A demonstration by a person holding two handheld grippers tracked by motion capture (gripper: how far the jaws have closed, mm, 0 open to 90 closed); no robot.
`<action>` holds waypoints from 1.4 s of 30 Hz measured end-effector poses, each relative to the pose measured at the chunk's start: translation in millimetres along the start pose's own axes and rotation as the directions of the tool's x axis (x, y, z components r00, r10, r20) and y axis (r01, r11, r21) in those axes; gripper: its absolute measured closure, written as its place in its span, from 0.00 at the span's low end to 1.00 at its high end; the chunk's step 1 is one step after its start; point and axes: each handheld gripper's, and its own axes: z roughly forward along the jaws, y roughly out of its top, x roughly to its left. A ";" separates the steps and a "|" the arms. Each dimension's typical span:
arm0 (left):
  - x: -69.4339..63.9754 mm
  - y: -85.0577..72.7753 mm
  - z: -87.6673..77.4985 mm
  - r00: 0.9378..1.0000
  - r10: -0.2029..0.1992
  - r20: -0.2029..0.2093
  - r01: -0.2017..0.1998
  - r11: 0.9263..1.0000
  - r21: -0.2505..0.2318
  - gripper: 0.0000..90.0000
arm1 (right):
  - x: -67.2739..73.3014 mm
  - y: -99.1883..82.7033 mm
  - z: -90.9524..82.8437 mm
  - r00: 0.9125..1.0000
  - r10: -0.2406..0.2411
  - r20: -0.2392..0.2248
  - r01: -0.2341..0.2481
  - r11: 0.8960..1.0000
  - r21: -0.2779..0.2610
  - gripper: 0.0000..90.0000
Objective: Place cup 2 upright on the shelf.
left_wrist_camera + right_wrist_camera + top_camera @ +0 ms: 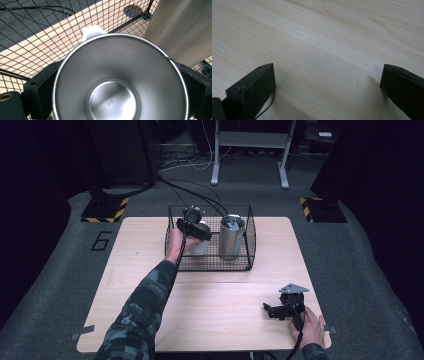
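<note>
A steel cup (117, 82) with a white handle (91, 32) sits between the two black jaws of my left gripper (117, 100), which press its outer wall on both sides; I look straight down into its bare inside. In the high view the left gripper (192, 227) holds this cup (201, 244) inside the black wire basket (210, 266), left of a tall steel canister (231, 236). My right gripper (274, 311) rests low on the table near the front right, and its jaws (327, 72) stand wide apart over bare wood.
The wire basket stands at the back middle of the wooden table (220, 300). The canister's wall (180, 27) rises close to the cup at the right. Cables run from the basket to the floor behind. Basket mesh (37, 30) surrounds the left gripper.
</note>
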 end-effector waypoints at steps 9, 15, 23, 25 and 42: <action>-0.2 -5.2 11.5 1.000 0.000 -0.011 0.000 0.999 0.032 0.07 | 0.0 0.0 0.0 1.000 -0.001 0.000 0.001 1.000 0.000 0.00; 0.7 -7.9 18.1 1.000 -0.005 -0.011 0.005 0.999 0.054 0.06 | 0.0 0.0 0.0 1.000 -0.001 0.000 0.001 1.000 0.000 0.00; 0.4 -8.9 22.0 1.000 -0.005 -0.019 0.006 0.997 0.071 0.06 | 0.0 0.0 0.0 1.000 0.000 0.000 0.000 1.000 0.000 0.00; -0.6 -9.7 24.9 1.000 0.000 -0.020 0.001 0.997 0.083 0.06 | 0.0 0.0 0.0 1.000 0.001 0.000 -0.001 1.000 0.000 0.00; -0.2 -11.5 17.8 1.000 -0.013 -0.026 0.014 0.998 0.062 0.03 | 0.0 0.0 0.0 1.000 -0.001 0.000 0.001 1.000 0.000 0.00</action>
